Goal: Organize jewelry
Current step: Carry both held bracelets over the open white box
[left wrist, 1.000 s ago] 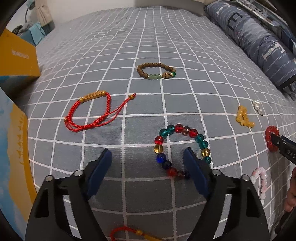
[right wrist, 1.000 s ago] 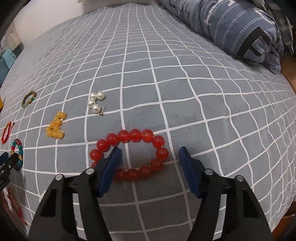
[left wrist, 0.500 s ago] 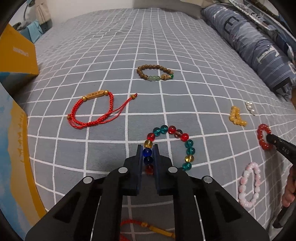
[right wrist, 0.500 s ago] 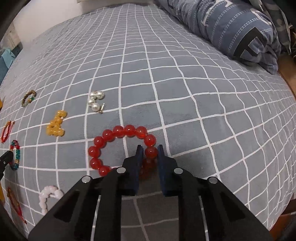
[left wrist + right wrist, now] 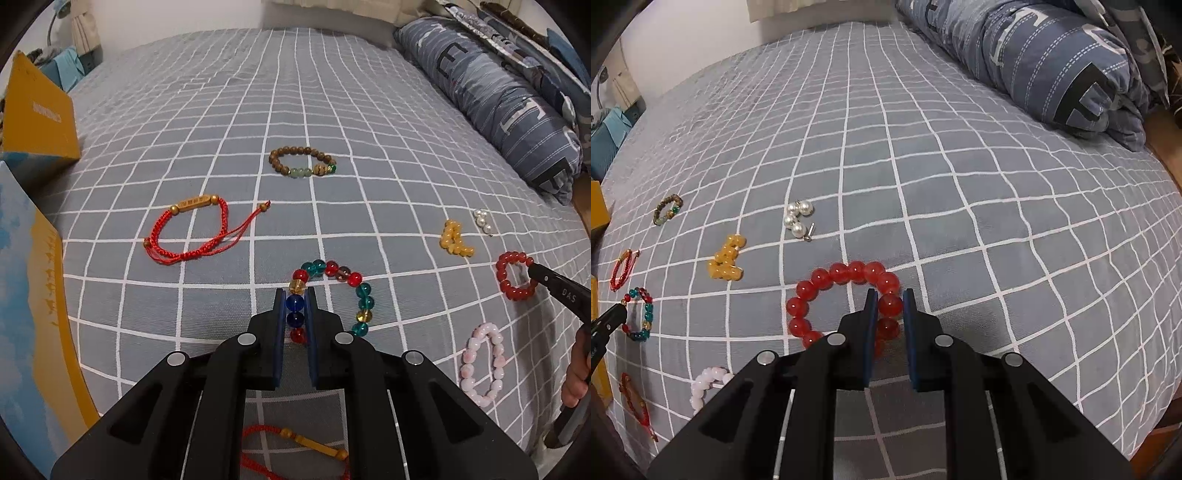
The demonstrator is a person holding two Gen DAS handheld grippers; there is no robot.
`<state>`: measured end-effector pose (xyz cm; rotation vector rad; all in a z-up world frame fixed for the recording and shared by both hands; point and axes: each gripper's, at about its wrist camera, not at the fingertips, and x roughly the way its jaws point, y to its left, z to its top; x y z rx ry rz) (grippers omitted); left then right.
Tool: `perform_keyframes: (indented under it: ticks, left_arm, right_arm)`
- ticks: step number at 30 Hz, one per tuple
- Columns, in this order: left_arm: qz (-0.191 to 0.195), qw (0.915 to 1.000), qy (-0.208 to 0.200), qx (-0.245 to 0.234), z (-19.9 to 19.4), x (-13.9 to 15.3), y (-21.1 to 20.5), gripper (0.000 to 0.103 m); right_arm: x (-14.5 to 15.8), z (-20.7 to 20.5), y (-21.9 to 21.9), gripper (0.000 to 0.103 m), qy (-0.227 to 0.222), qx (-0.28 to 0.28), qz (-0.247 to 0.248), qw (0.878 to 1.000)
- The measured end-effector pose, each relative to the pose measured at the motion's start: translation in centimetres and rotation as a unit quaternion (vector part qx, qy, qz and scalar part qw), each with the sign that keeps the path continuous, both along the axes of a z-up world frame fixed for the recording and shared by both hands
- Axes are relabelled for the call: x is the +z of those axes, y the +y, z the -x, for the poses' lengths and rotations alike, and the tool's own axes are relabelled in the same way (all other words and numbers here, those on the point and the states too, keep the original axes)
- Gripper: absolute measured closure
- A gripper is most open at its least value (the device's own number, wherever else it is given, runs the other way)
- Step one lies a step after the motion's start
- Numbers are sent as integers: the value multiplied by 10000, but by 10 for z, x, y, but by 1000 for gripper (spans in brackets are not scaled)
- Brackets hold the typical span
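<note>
Both grippers are at the grasp step, each clamped on a bracelet lying on the bed.

Left gripper: the jaws are clenched on the left side of the mixed bracelet, with two blue beads and a red one visible between the pads. The rest of the loop rests on the sheet, just right of the fingers.

Right gripper: the jaws are clenched on the right side of the red bracelet. One large bead sits between the pads; the loop extends left and lies flat.

Other pieces wait on the sheet: a cord bracelet, a wood bracelet, a yellow cluster, pearls, a pink bracelet and a second red cord piece (partly hidden under the left gripper).

Probable next move: lift both loops clear and carry them to storage. The destination is not confirmed; a yellow box stands at the far left and is a likely candidate.

Requirements for the lift:
- Raise straight up so that the hanging loop does not drag neighbouring pieces.
- Maintain pad pressure; round, glossy beads may slip sideways out of flat pads.
- Keep the two arms apart during transfer.
</note>
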<state>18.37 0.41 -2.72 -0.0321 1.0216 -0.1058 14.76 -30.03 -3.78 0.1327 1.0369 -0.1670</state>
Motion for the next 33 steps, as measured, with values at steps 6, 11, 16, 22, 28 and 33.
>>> perform_keyframes:
  ticks: [6, 11, 16, 22, 28, 33]
  left_arm:
    - [65, 9999, -134, -19, 6, 12, 1, 94]
    - [87, 9997, -221, -9, 12, 21, 1, 94]
    - [96, 9994, -337, -15, 19, 30, 2, 94]
    - [127, 9988, -466, -33, 30, 43, 3, 94]
    - [123, 9983, -573, 8, 41, 56, 6, 94]
    - [101, 9979, -633, 33, 48, 65, 7, 94]
  right_arm:
    - [9, 4, 3, 90, -155, 43, -10, 9999]
    - [19, 9, 8, 90, -295, 109, -38, 9995]
    - [31, 18, 14, 90, -490, 244, -65, 9985]
    - [48, 27, 26, 90, -743, 403, -110, 9964]
    - [62, 36, 33, 90, -884, 452, -66, 9950]
    - [70, 44, 34, 90, -914, 467, -33, 9947]
